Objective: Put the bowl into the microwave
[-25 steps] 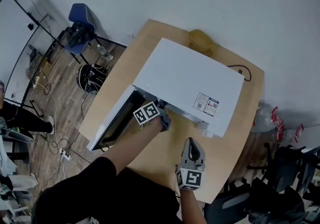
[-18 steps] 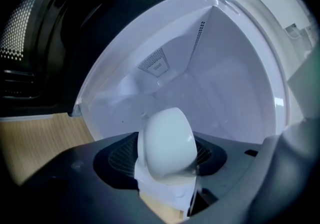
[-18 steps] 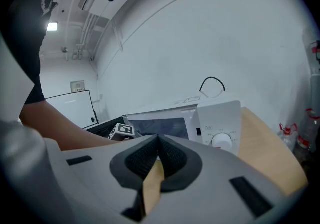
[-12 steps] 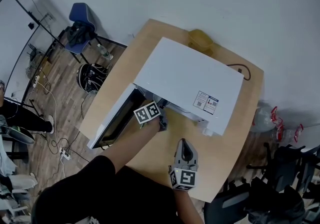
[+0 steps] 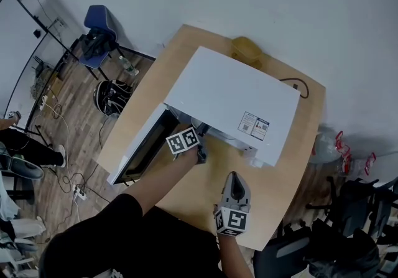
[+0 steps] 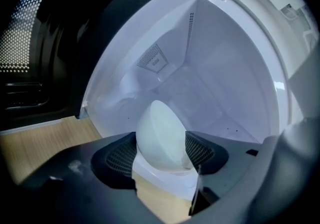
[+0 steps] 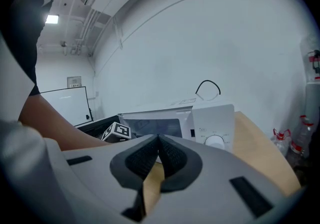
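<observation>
- Since the earlier frames, little has shifted: the marker cube [image 5: 183, 141] on the left gripper [image 5: 200, 149] has rolled slightly, and the right gripper [image 5: 236, 185] sits a little further to the left in the head view.
- Left gripper: its jaws have just been opening and now stand wide apart at the mouth of the microwave [image 5: 230, 102].
- Bowl [image 6: 161, 135]: white, tilted in the left gripper view, located between the left gripper's jaws. Its sides lie close against the mesh pads [image 6: 122, 155]; firm contact with them cannot be confirmed.
- Bowl position: at the front edge of the white cavity [image 6: 200, 67], with its lower part over the front sill.
- Microwave door [image 5: 142, 149]: swung fully open to the left of the cavity in the head view.
- Right gripper: jaws are closed pad against pad with nothing between them. It hovers over the wooden table [image 5: 273, 177], in front of the microwave and well apart from the bowl.
- Control dial [image 7: 215, 141]: visible on the microwave's right front panel in the right gripper view.
- Cable [image 5: 297, 87]: black, lies on the table behind the microwave's right rear corner.
- Yellow object [image 5: 247, 48]: rests on the table behind the microwave.
</observation>
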`<state>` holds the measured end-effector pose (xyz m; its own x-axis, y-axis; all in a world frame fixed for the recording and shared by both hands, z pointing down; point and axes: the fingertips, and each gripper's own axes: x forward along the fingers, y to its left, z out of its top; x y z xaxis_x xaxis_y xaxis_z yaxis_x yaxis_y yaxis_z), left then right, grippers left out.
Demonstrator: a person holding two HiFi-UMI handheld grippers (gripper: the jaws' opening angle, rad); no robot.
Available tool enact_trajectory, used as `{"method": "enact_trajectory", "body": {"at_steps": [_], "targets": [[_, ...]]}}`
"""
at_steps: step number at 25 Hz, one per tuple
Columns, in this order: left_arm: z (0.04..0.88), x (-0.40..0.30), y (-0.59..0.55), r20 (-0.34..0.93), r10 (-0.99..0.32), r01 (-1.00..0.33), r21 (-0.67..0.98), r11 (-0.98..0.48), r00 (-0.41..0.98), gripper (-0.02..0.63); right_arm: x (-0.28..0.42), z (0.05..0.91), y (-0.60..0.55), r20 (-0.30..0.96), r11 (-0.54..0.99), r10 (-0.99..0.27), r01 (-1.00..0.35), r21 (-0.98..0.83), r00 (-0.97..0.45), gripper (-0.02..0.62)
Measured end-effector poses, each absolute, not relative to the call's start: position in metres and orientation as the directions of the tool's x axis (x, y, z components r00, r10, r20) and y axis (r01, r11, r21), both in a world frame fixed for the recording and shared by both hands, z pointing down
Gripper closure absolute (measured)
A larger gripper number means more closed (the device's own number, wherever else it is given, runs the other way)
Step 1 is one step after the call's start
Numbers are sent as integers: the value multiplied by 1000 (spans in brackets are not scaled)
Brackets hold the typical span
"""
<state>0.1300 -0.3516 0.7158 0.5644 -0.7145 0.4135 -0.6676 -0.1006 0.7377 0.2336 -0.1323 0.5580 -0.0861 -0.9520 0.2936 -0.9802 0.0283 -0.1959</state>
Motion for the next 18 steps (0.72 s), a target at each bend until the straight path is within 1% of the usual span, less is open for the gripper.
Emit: {"method": "enact_trajectory", "body": {"at_steps": [6,11,14,16,18], "targets": [[716,137,-351,417,-701,-685,715,-138,578,313,236,553,-132,272,12,-960,-982,-190,-64,535],[704,122,-344,389,-722,-712,672,-203,573,311,232,553,-132,267,10,-961,-980,-198,-64,535],[687,119,-334,357,-711,-736,590,-332,606,311,231,550,-128,260,1,-964,-981,-195,-53,535],[681,121,-325,358,-689,-750,511,-421,630,311,231,548,-126,255,-4,-966,-981,-194,-47,535],[682,122,-320,371,-672,-757,451,-472,640,311,230,548,-124,253,-3,-966,-982,-190,-46,535]]}}
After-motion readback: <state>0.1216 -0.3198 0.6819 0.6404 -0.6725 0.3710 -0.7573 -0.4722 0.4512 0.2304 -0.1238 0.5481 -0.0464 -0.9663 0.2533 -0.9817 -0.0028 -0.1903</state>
